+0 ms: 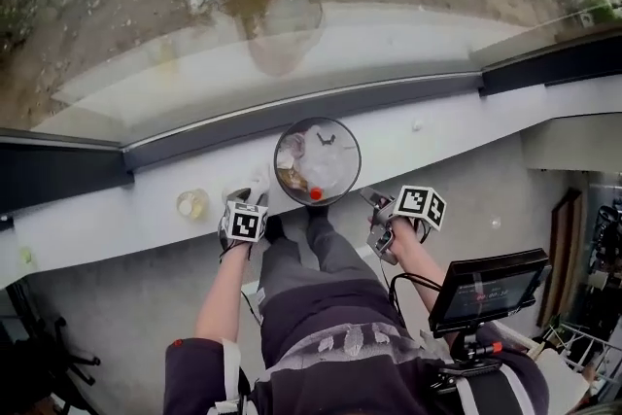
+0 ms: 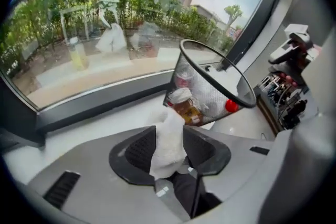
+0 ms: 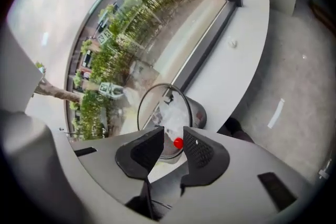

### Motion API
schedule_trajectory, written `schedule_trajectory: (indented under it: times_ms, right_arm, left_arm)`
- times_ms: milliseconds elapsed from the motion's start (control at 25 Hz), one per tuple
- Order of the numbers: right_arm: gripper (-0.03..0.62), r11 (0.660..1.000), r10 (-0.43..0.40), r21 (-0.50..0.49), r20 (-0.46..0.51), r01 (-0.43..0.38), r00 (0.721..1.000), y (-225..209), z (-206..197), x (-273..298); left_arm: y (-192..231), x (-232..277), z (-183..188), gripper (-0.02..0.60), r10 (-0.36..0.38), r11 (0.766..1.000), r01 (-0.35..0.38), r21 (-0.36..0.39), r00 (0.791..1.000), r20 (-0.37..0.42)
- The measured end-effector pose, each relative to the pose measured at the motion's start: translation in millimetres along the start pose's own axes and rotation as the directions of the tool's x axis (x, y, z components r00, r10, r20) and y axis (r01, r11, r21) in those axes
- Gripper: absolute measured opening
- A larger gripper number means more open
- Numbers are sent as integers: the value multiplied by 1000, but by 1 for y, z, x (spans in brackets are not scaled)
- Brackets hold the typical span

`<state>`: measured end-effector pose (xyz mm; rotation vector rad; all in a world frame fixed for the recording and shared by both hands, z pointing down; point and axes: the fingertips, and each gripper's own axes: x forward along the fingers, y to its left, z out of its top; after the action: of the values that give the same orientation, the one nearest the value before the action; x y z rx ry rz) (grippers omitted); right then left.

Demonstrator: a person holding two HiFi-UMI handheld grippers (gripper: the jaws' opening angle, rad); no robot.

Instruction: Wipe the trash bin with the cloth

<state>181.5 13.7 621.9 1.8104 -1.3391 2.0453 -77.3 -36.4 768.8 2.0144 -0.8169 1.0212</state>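
Observation:
A black wire-mesh trash bin (image 1: 358,160) stands on the white window ledge, holding a clear bag, a brown-labelled bottle and a red cap (image 1: 315,193). My left gripper (image 1: 255,188) is just left of the bin and is shut on a white cloth (image 2: 169,144), which stands up between its jaws. In the left gripper view the bin (image 2: 211,96) is close ahead and to the right. My right gripper (image 1: 375,203) hovers just right of the bin. In the right gripper view its jaws (image 3: 172,150) stand open with nothing between them, and the bin (image 3: 198,113) shows beyond the gap.
A small yellowish cup (image 1: 192,203) sits on the ledge (image 1: 447,126) left of my left gripper. A large glass pane and its dark frame (image 1: 321,107) run behind the bin. A monitor (image 1: 486,287) is mounted at the person's right side. Grey floor lies below the ledge.

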Motion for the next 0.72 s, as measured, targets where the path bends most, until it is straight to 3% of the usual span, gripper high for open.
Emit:
schedule_trajectory:
  times_ms: [120, 200, 320, 440, 600, 720]
  right_arm:
    - [95, 999, 50, -8, 89, -49, 995, 18, 27, -29]
    - [95, 997, 78, -23, 124, -75, 989, 28, 36, -47]
    - [95, 980, 183, -95, 123, -172, 975, 53, 44, -71]
    - [94, 937, 312, -198, 110, -287, 944, 82, 55, -100]
    - [94, 894, 376, -330, 183, -303, 909, 99, 77, -145]
    - [94, 866, 423, -385, 224, -319, 878, 109, 86, -166]
  left_arm:
    - [29, -12, 31, 156, 69, 998, -69, 7, 998, -1]
    - [43, -22, 43, 239, 105, 994, -105, 41, 995, -1]
    - [54, -39, 61, 239, 128, 988, -131, 81, 991, 35]
    - [54, -68, 85, 239, 108, 994, -112, 19, 985, 134]
    - [45, -121, 118, 239, 79, 996, -64, -60, 952, 294]
    - [32, -165, 156, 238, 51, 998, -33, -50, 905, 422]
